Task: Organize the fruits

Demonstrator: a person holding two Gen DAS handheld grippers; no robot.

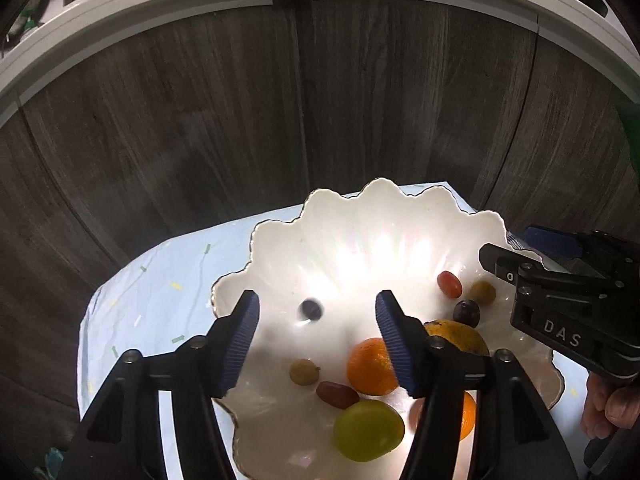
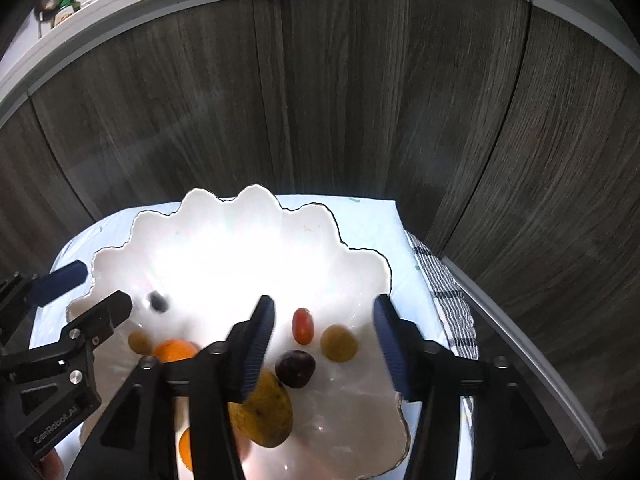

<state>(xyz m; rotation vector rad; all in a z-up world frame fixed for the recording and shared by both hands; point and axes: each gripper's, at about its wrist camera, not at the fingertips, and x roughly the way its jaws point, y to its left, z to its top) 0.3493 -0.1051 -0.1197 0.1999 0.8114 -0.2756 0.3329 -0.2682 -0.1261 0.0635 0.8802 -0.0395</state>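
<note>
A white scalloped bowl (image 1: 280,236) (image 2: 200,224) holds several fruits. A small dark berry (image 1: 310,309) (image 2: 158,301) looks blurred, in motion inside the bowl. An orange (image 1: 370,366) (image 2: 174,350), a green fruit (image 1: 368,430), a yellow mango (image 1: 460,336) (image 2: 266,412), a red grape tomato (image 1: 449,284) (image 2: 302,325), a dark plum (image 1: 466,313) (image 2: 295,368) and a yellow-brown fruit (image 1: 483,292) (image 2: 338,343) lie in it. My left gripper (image 1: 316,332) is open and empty above the bowl's left part. My right gripper (image 2: 324,344) is open and empty above the right part.
The bowl stands on a light blue cloth (image 1: 160,288) (image 2: 372,220) over a small table. A striped towel (image 2: 444,284) lies at the right edge. Dark wooden cabinet doors (image 1: 280,100) stand close behind.
</note>
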